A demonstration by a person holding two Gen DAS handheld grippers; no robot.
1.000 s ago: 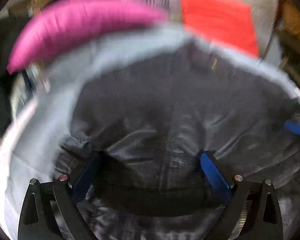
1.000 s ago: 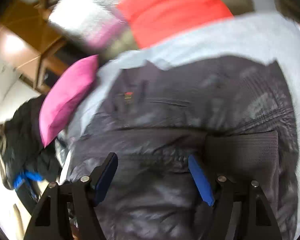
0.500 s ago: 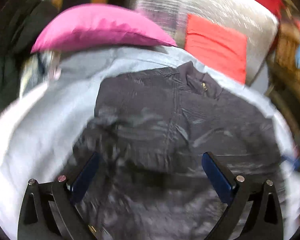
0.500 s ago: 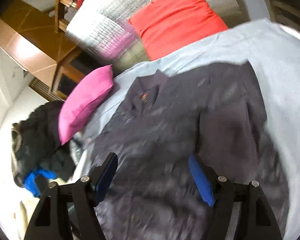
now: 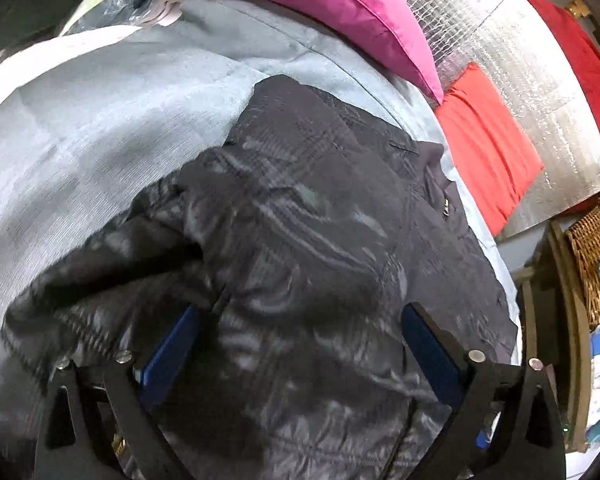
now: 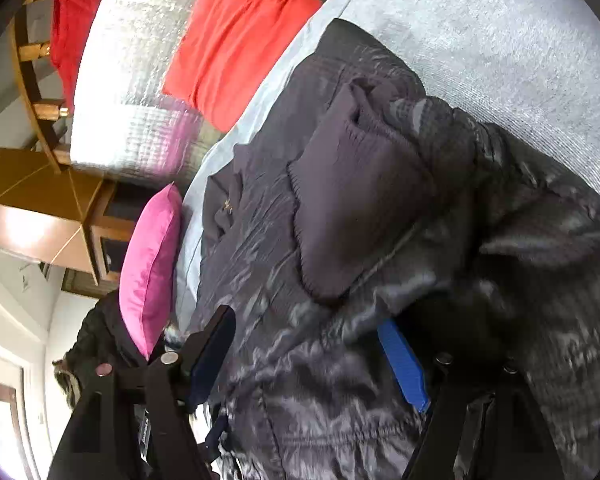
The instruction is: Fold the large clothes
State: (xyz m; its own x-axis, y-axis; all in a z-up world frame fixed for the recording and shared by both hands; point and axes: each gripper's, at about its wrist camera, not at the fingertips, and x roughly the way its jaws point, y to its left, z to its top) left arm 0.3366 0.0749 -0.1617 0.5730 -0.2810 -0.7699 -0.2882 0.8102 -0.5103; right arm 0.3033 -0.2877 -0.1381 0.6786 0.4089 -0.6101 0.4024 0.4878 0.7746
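A large dark quilted jacket (image 5: 320, 240) lies spread on a light grey bed cover (image 5: 100, 120). Its collar points toward the pillows, and a ribbed cuff (image 6: 352, 200) lies folded onto the body. My left gripper (image 5: 300, 328) is open, low over the jacket's lower part, with a fold of fabric bulging over its left finger. My right gripper (image 6: 308, 340) is open over the jacket (image 6: 340, 280) near its hem; fabric rises beside the right blue pad (image 6: 400, 360). Neither jaw pinches cloth.
A magenta pillow (image 5: 340, 12) and a red cushion (image 5: 488, 148) lean on a silver quilted headboard (image 5: 500, 52). A wicker basket (image 5: 596, 256) stands at the bed's right. Dark clothes (image 6: 96, 344) lie piled beyond the magenta pillow (image 6: 148, 272). A wooden cabinet (image 6: 40, 208) stands behind.
Both grippers have swung and rolled, so the views tilt. The jacket's sides now bunch up closer around the fingers. Both jaws stayed open.
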